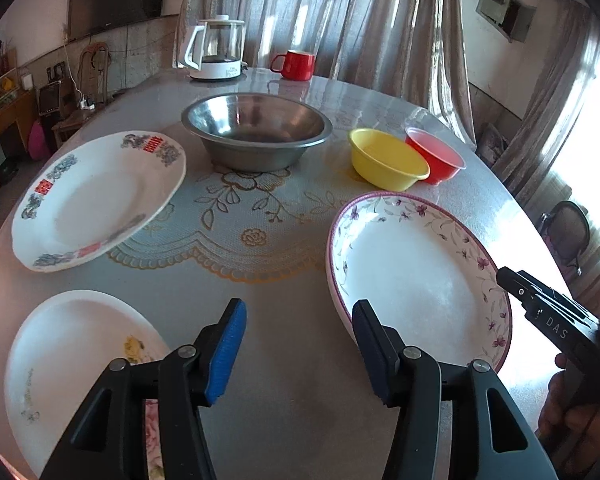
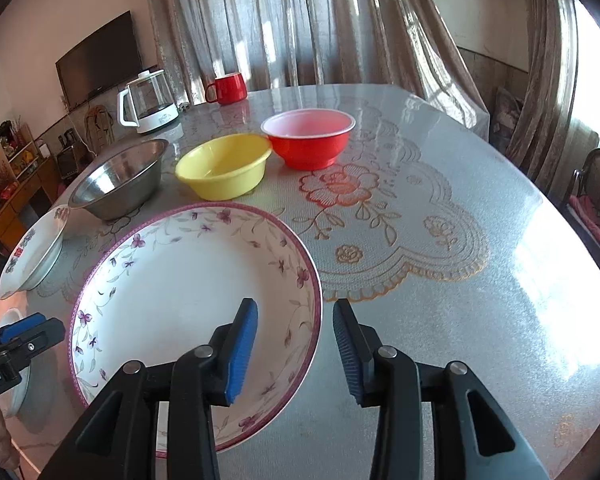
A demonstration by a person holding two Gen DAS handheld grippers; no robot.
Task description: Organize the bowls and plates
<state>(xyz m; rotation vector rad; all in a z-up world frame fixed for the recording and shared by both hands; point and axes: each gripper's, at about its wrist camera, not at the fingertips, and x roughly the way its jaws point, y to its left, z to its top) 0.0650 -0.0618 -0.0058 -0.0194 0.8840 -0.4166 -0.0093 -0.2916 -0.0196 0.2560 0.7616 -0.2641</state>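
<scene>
Left wrist view, from left to right: the left gripper (image 1: 298, 346) hangs spread and empty over bare table (image 1: 292, 400) between the plain plate (image 1: 60, 360) and the flowered plate (image 1: 416, 272). The right gripper (image 2: 296, 346) is spread too, straddling that plate's rim without pinching. A shallow bite could let the plate slip and chip, and the steel bowl (image 1: 256, 136), yellow bowl (image 2: 224, 166) and red bowl (image 2: 308, 140) crowd the far side.

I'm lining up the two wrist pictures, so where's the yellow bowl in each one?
Left wrist view: the yellow bowl sits right of centre, in the upper half, touching the red bowl on its right.
Right wrist view: the yellow bowl sits left of centre, upper half.
Shared landmark: the steel bowl, to its left in both.
</scene>
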